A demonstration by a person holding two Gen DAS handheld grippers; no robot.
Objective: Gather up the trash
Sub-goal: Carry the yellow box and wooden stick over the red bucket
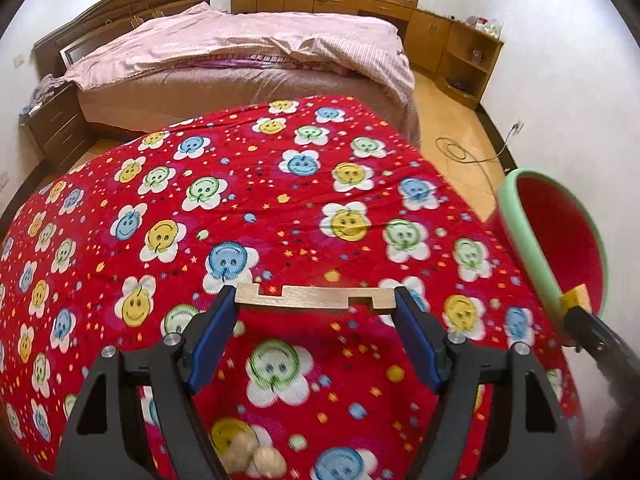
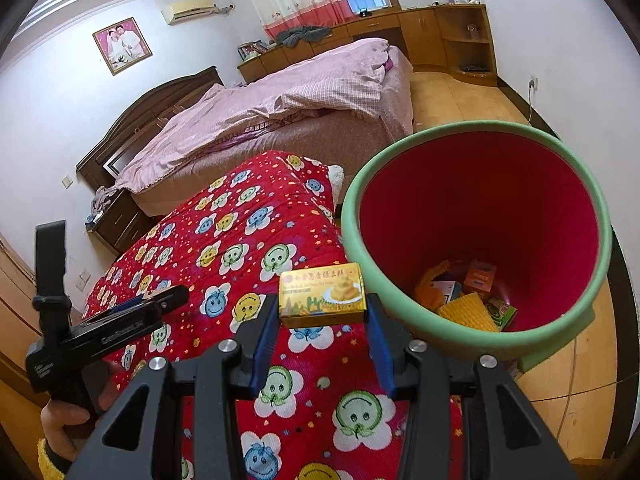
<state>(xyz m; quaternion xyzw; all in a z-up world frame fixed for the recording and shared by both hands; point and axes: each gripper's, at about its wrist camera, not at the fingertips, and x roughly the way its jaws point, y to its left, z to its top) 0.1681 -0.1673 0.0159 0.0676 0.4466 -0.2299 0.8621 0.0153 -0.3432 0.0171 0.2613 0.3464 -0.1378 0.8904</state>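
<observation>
Evidently a wooden strip (image 1: pixel 316 298) is pinched by the left tongs (image 1: pixel 316 300), a yellow box (image 2: pixel 323 294) by the right tongs (image 2: pixel 322 312) — both held ready beside the bin (image 2: pixel 360 216).

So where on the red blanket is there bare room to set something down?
Most of the blanket is bare, from the left gripper out to its far edge by the bed. It is crowded at the near edge by two nuts, and rightward by the bin.

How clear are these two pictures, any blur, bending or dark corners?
Left wrist view: strong fisheye bending, dark corners; the wooden notched strip and the smiley blanket near it look smeared, the far bed sharper. Right wrist view: same bending, even daylight; yellow box and bin are crisp.
</observation>
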